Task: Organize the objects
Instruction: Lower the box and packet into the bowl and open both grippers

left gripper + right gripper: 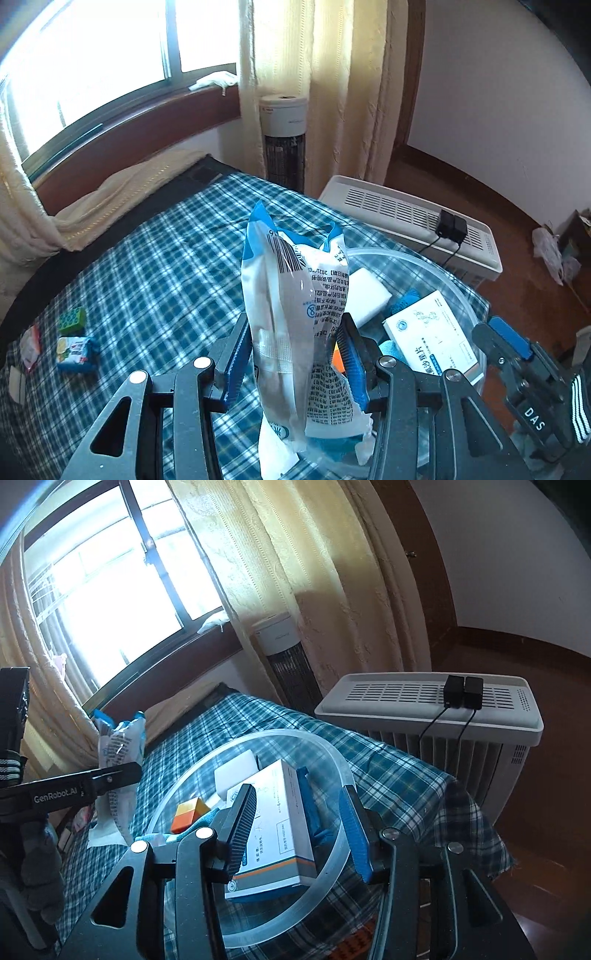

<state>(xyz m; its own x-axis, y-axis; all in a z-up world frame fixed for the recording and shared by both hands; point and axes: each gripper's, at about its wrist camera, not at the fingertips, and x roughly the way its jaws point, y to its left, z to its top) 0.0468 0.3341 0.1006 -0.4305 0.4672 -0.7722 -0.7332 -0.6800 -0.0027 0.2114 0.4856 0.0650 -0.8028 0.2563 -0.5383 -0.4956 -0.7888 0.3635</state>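
Observation:
My left gripper (295, 362) is shut on a tall blue-and-white plastic packet (291, 295), held upright over the plaid cloth just left of a clear round bowl (424, 258). In the right wrist view the packet (118, 746) hangs at the far left. My right gripper (297, 830) stands open over the bowl (258, 734). A white medicine box (273, 812) lies in the bowl between the fingers, with the right pad clear of it. A white block (236, 771), an orange-yellow block (190, 812) and a blue cloth (314, 812) also lie in the bowl.
Small snack packs (75, 354), a green block (72, 320) and a small packet (29, 347) lie on the plaid cloth (147, 277) at left. A white heater (428, 701) with two black adapters stands behind the table, beside a tower fan (282, 147). A gloved hand (37, 867) holds the left gripper.

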